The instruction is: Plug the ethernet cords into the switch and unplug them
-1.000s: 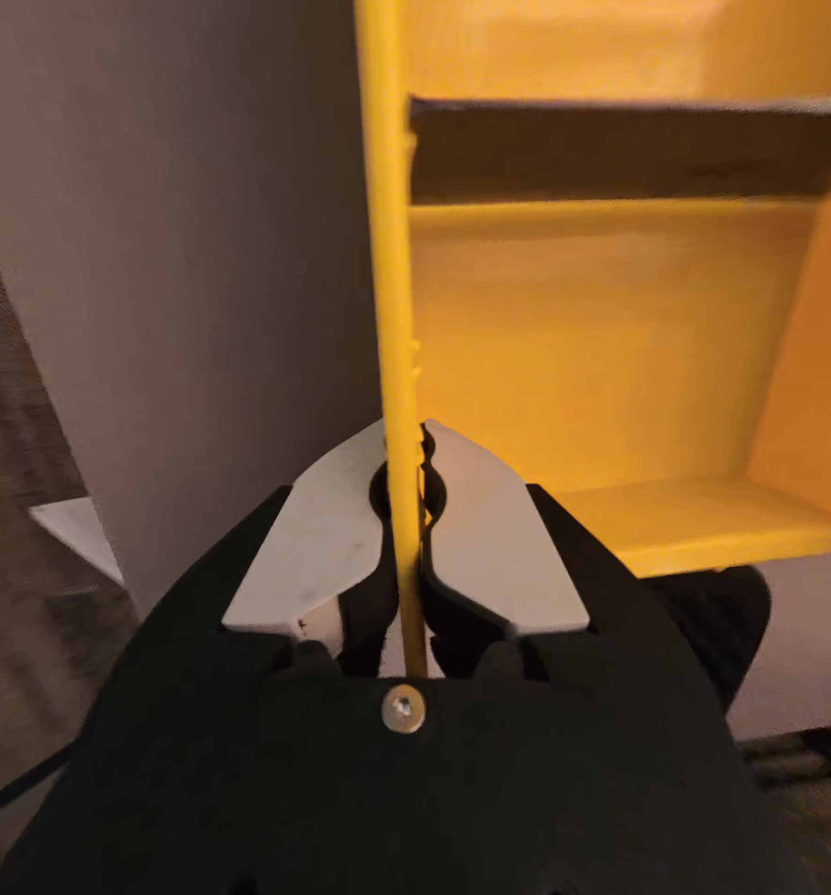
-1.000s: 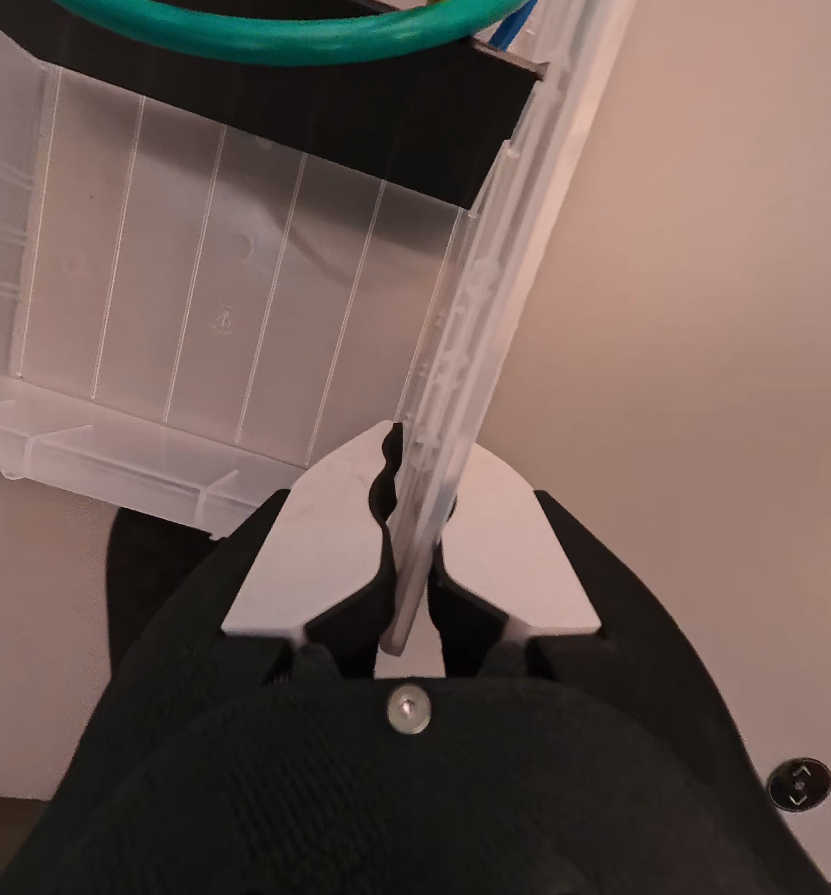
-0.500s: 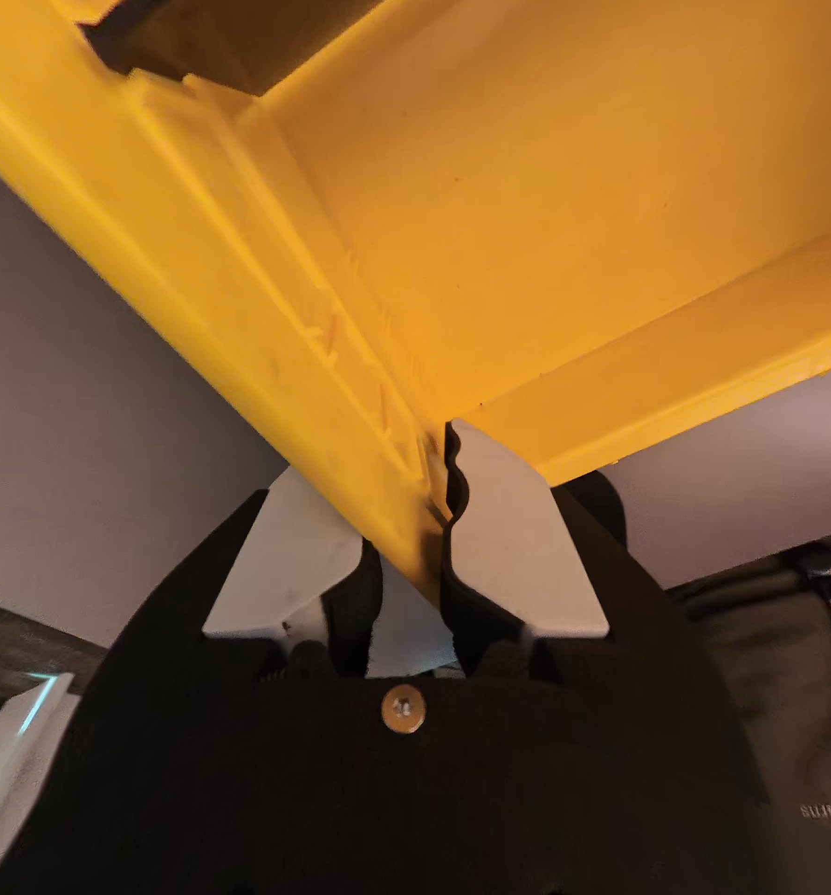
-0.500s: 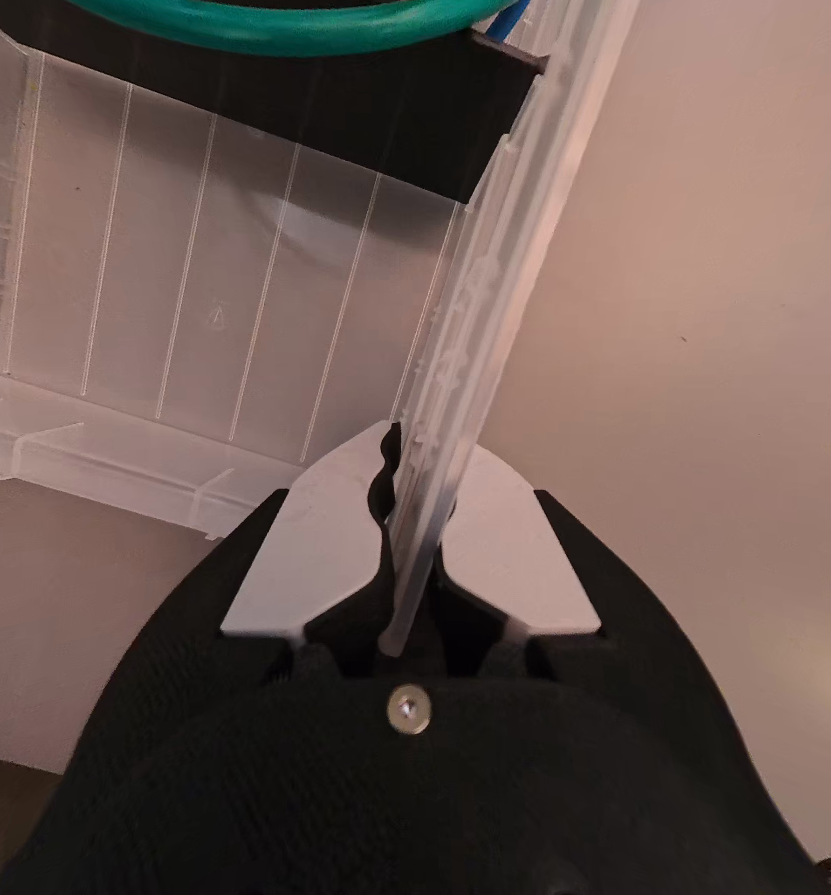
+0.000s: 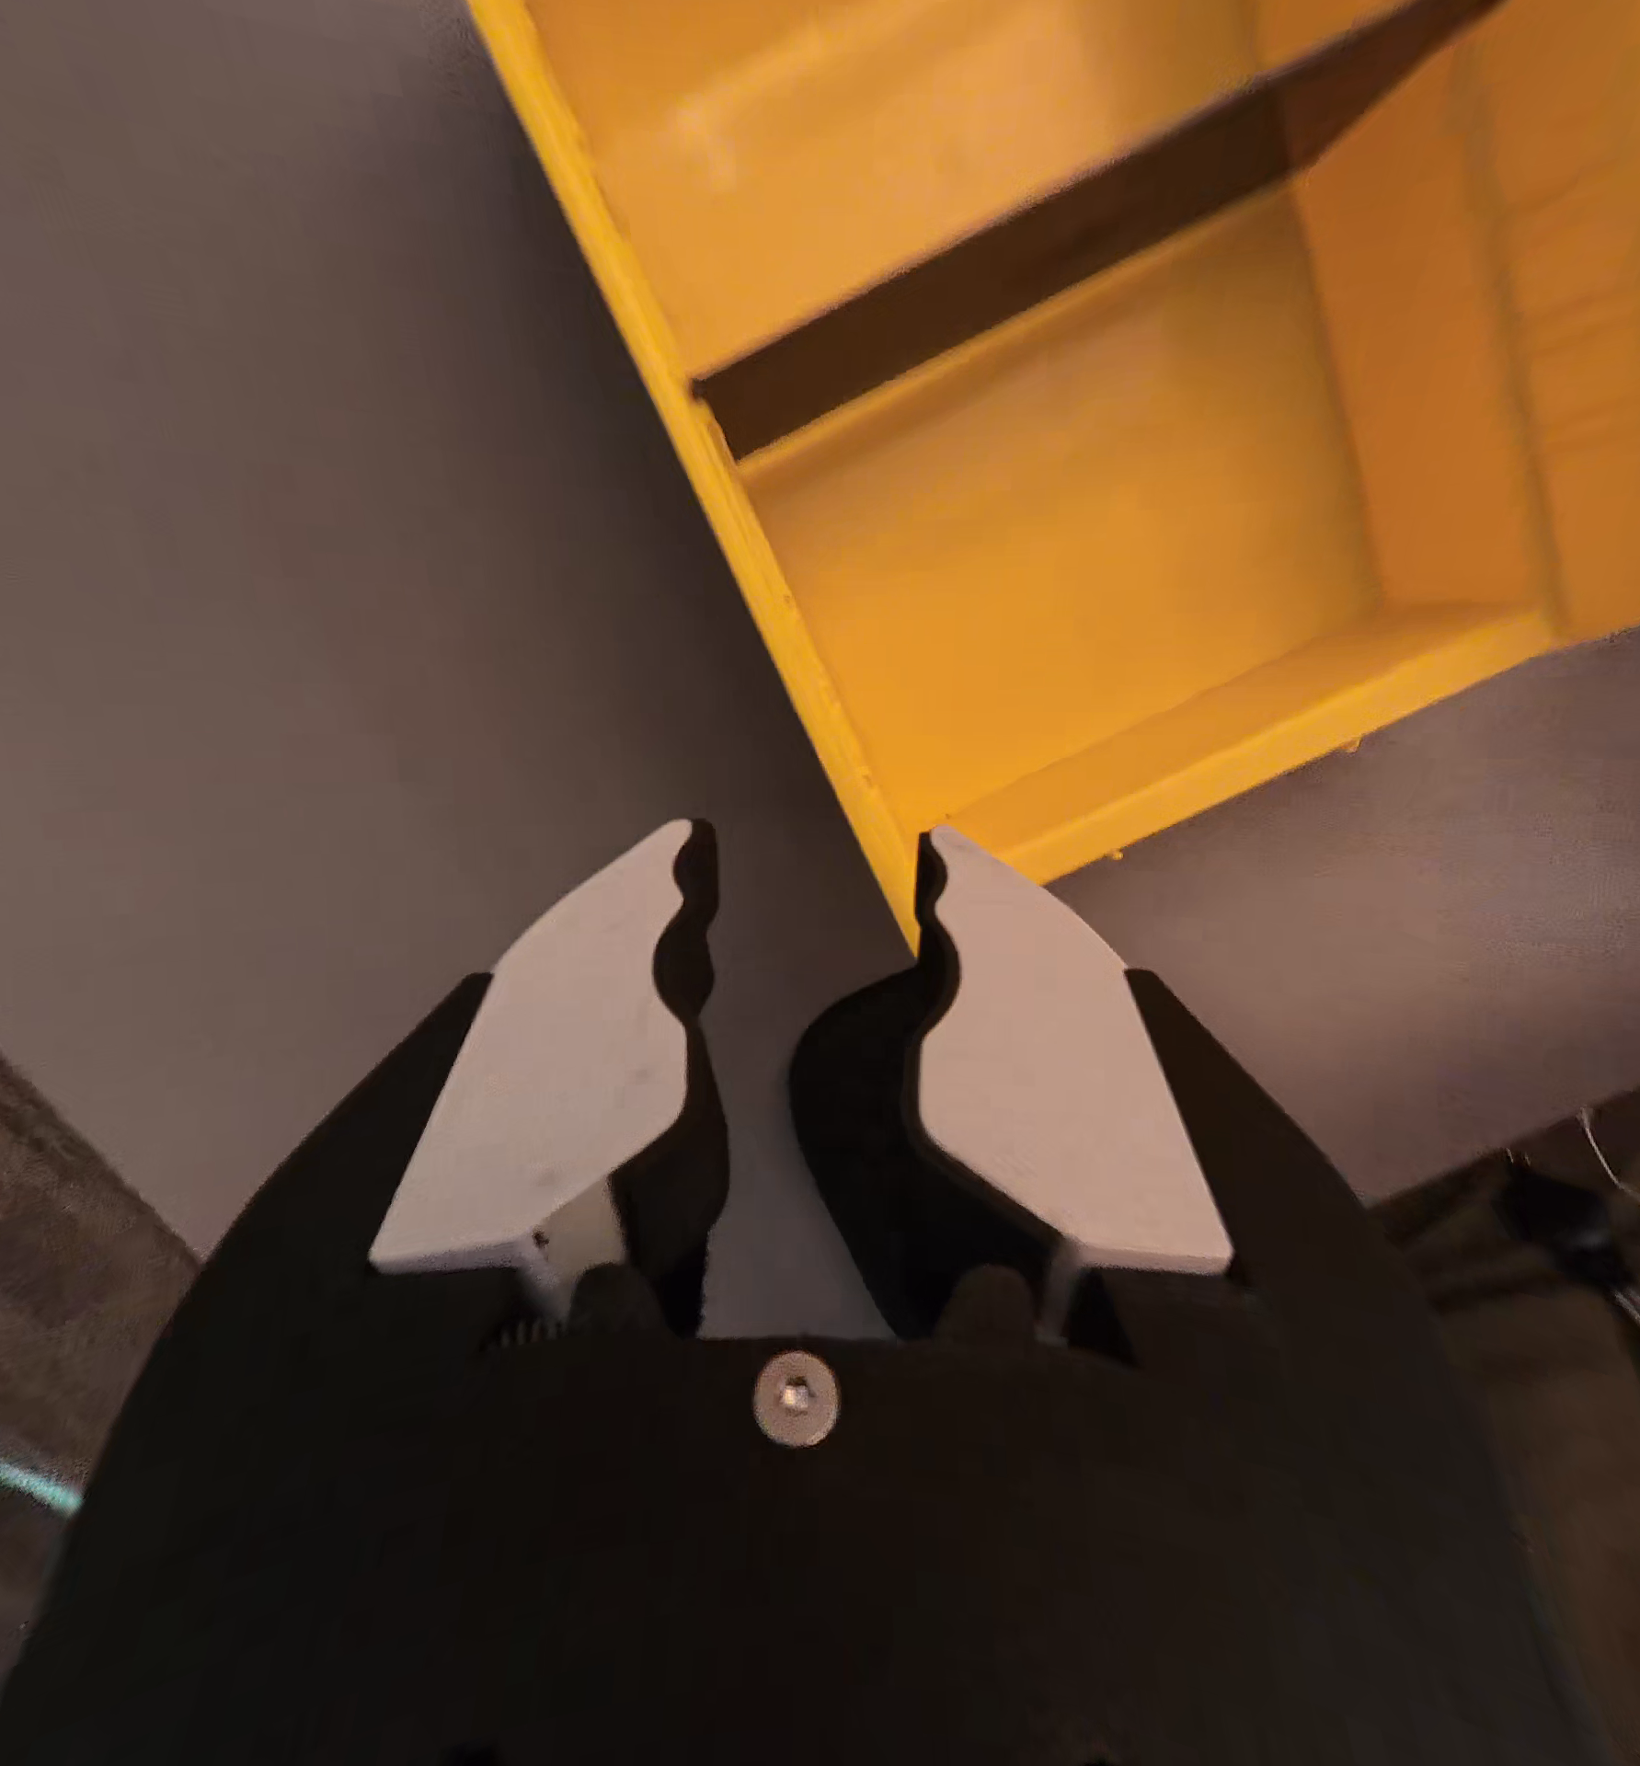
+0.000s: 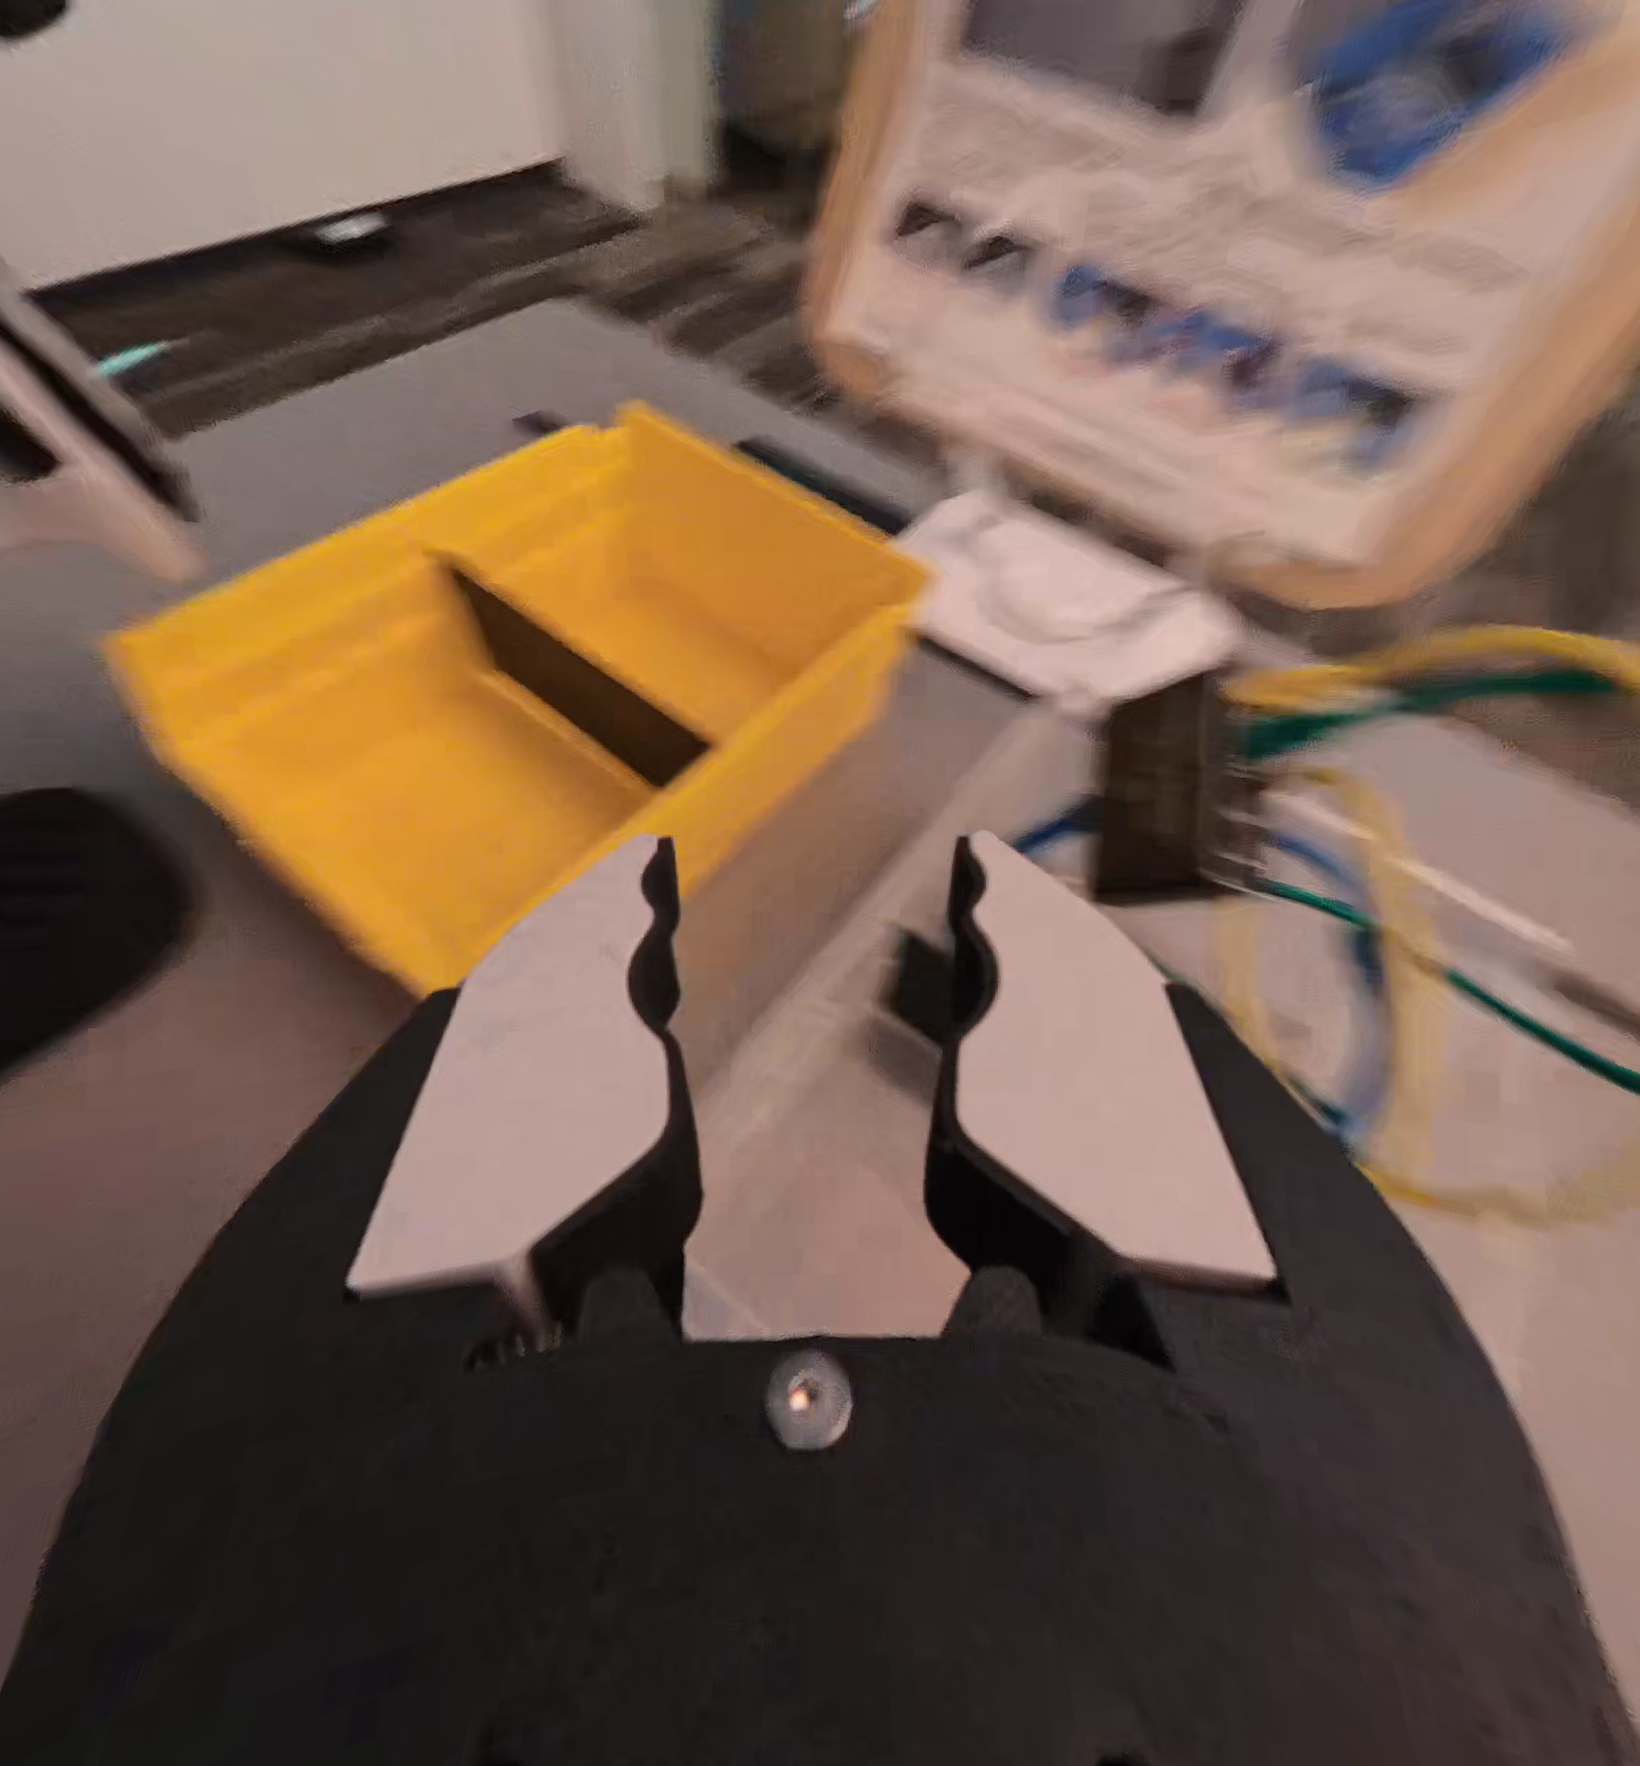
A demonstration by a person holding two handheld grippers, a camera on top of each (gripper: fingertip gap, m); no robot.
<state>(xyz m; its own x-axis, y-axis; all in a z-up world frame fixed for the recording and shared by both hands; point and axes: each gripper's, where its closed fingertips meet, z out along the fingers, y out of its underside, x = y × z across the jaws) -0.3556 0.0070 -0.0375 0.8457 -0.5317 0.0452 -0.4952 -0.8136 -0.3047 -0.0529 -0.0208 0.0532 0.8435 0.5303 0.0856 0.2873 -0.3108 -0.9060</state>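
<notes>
The right wrist view is blurred. A black switch (image 6: 1150,793) stands to the right of a clear plastic bin (image 6: 797,1013), with yellow (image 6: 1427,965), green (image 6: 1466,994) and blue (image 6: 1360,1013) ethernet cords looping from its right side. I cannot tell which cords are plugged in. My right gripper (image 6: 816,850) is open and empty above the clear bin's wall. My left gripper (image 5: 816,841) is open and empty, its right fingertip beside the near corner of a yellow bin (image 5: 1035,592).
The yellow bin (image 6: 510,688) has a dark divider and stands on the grey table (image 5: 271,478). A large tan-framed box (image 6: 1227,287) and a white object (image 6: 1064,612) lie behind the switch. A black pad (image 6: 32,927) lies at the left. There is about 30 cm between the tips of the two grippers.
My left gripper let go of the yellow bin's wall and opened. My right gripper let go of the clear bin's wall, opened, and its view swung up over the table.
</notes>
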